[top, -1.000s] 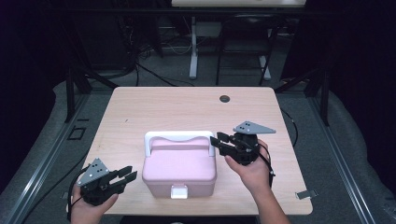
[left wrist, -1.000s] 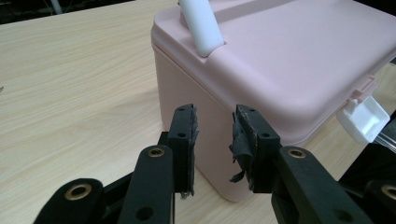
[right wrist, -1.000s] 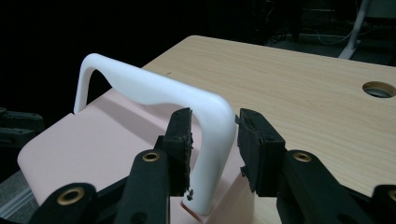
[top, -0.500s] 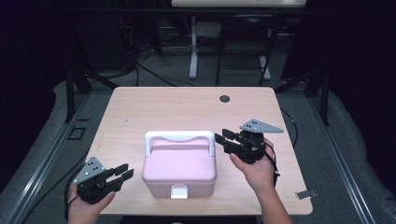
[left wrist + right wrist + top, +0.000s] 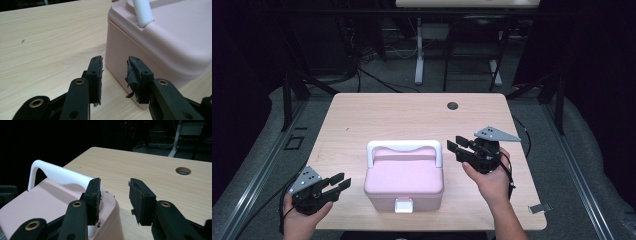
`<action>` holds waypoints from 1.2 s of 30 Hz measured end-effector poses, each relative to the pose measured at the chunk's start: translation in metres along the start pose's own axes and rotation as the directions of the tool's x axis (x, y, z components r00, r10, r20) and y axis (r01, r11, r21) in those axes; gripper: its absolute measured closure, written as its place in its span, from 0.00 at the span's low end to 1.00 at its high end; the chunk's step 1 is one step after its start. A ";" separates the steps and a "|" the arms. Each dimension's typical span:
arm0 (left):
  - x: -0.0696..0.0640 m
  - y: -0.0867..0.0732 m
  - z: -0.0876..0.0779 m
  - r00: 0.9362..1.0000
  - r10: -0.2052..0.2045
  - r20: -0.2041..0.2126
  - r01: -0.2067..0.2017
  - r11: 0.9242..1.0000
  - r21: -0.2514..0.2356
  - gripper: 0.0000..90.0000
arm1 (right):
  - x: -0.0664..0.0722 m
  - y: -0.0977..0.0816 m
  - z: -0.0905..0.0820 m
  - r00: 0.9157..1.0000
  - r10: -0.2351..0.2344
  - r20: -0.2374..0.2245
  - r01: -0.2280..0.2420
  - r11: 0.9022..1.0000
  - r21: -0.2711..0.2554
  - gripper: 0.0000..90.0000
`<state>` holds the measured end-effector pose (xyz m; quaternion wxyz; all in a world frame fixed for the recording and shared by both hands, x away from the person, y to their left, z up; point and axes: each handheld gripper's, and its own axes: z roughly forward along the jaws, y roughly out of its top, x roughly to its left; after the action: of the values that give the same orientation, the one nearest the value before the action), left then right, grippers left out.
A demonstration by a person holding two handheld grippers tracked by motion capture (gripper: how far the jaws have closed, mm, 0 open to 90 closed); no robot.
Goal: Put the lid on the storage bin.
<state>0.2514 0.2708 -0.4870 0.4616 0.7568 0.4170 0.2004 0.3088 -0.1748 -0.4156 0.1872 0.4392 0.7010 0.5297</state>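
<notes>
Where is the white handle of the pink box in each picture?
High view: the white handle stands along the far edge of the pink box, in the lower middle of the picture.
Left gripper view: one white leg of it rises at the top, right of centre.
Right gripper view: it arches across the left, partly behind the right tool.
Shared landmark: the pink box lid.

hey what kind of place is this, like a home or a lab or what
Probably a lab or recording studio, not a home. A bare wooden table stands in a dark room, cables trail over the grey floor behind it, and a person holds a gripper in each hand beside a pink box.
</notes>
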 end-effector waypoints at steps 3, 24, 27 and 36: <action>0.004 -0.002 0.003 1.000 -0.006 -0.018 0.006 1.000 0.004 0.68 | -0.004 -0.001 0.000 1.000 0.006 0.012 -0.006 1.000 -0.004 0.68; 0.022 -0.014 0.013 0.997 -0.044 -0.065 0.045 0.999 0.015 0.66 | -0.030 -0.025 0.018 0.994 0.000 0.107 -0.003 1.000 0.020 0.65; 0.023 -0.015 0.014 0.997 -0.045 -0.067 0.046 0.999 0.015 0.66 | -0.031 -0.033 0.019 0.992 0.002 0.127 -0.002 1.000 0.005 0.65; 0.024 -0.020 0.020 0.997 -0.045 -0.063 0.047 0.998 0.029 0.65 | -0.033 -0.066 0.021 0.983 0.007 0.182 -0.009 1.000 0.009 0.65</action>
<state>0.2699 0.2840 -0.5161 0.4414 0.7474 0.4514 0.2070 0.3146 -0.1931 -0.4901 0.2463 0.4896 0.6818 0.4846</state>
